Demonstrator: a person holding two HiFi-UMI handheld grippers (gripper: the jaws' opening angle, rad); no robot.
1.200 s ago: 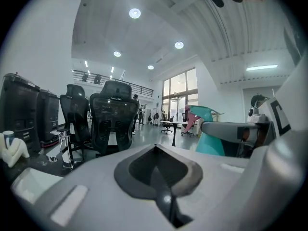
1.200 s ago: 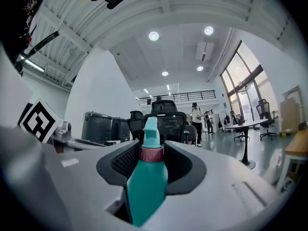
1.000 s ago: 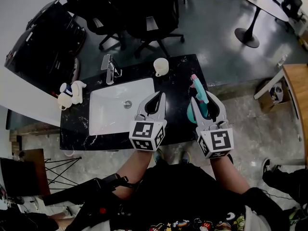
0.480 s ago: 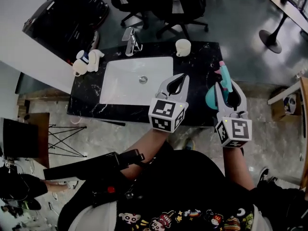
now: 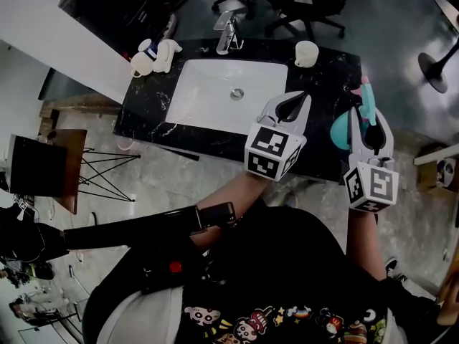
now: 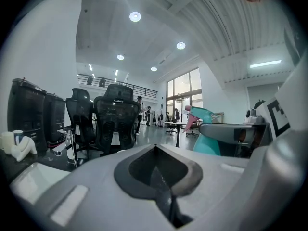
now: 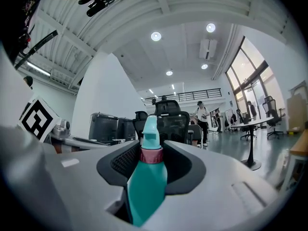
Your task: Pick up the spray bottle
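A teal spray bottle (image 5: 341, 130) with a pink collar and trigger stands upright between the jaws of my right gripper (image 5: 365, 115), at the right end of the black counter (image 5: 147, 113). In the right gripper view the bottle (image 7: 146, 177) fills the gap between the jaws, and the pads press on its sides. Whether its base rests on the counter is hidden. My left gripper (image 5: 292, 104) hovers over the counter just right of the sink with its jaws closed together and nothing in them. In the left gripper view the bottle (image 6: 206, 128) shows off to the right.
A white sink basin (image 5: 215, 99) is set in the counter, with a chrome tap (image 5: 226, 31) behind it. A white mug (image 5: 306, 53) stands at the back right and a white figure (image 5: 155, 54) at the back left. Office chairs (image 6: 113, 121) stand beyond the counter.
The head view has swung, so the counter sits higher and further right in the picture. Both grippers keep their places over it, the bottle still in the right jaws.
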